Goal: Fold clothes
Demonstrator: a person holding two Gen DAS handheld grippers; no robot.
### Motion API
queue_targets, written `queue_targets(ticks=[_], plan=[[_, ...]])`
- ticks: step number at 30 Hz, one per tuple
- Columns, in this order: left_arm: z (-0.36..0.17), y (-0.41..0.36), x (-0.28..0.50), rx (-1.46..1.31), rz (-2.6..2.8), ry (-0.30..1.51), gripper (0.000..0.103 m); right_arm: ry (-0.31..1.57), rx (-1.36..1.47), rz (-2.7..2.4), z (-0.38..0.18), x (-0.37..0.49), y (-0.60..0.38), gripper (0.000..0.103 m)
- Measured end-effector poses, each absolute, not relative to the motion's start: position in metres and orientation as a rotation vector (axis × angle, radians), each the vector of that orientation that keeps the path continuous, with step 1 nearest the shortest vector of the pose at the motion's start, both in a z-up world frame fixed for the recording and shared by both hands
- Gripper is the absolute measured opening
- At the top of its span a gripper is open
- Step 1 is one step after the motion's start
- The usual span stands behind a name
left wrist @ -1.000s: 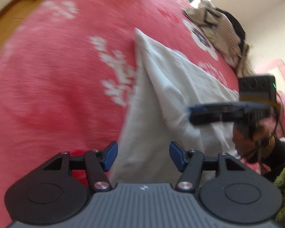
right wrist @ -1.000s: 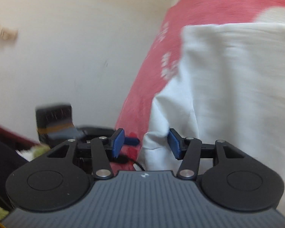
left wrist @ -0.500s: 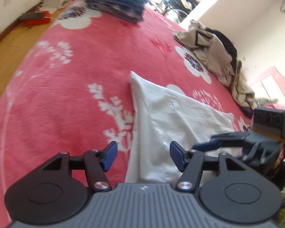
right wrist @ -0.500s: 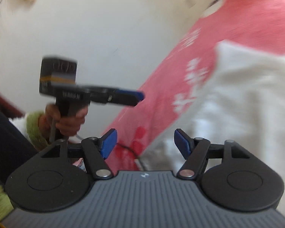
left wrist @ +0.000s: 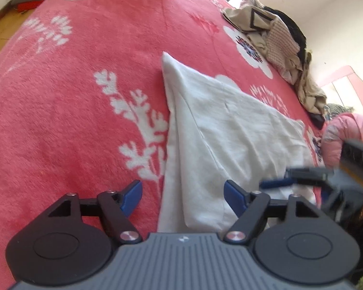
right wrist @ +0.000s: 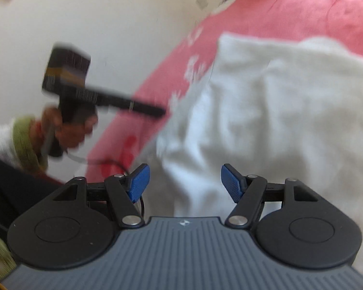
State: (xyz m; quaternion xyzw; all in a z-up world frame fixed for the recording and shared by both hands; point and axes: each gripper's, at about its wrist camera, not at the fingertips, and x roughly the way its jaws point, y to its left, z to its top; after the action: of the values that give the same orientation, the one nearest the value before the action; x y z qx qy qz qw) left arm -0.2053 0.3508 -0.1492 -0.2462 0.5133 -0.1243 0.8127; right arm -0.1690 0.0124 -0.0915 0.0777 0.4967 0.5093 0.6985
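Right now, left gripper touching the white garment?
Apart. In the left wrist view the left gripper is open, both blue fingers clear of the white garment, which lies flat on the red blanket beyond them.

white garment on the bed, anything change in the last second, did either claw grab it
Neither took hold. The left claw has pulled back and lifted, so more of the white garment and red blanket shows. The right claw swung away from the near edge, leaving the left claw higher and farther off in its view. Both claws stayed open and empty; the garment lies folded as before.
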Motion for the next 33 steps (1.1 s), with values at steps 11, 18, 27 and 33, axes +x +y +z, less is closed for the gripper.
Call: queue_targets(ticks=[11,18,27,33], plan=[[-0.17,0.36,-0.21,-0.743,-0.298,1.08,0.083,1.294,0.641,0.923,-0.121,-0.122,0.013,0.066],[-0.179,0.356,-0.214,-0.808,-0.364,1.108,0.083,1.325,0.671,0.889,-0.132,-0.119,0.017,0.067],[-0.182,0.345,-0.21,-0.828,-0.326,1.107,0.082,1.323,0.663,0.861,-0.135,-0.116,0.021,0.067],[-0.178,0.335,-0.212,-0.778,-0.28,1.12,0.053,1.32,0.643,0.841,-0.135,-0.113,0.026,0.067]])
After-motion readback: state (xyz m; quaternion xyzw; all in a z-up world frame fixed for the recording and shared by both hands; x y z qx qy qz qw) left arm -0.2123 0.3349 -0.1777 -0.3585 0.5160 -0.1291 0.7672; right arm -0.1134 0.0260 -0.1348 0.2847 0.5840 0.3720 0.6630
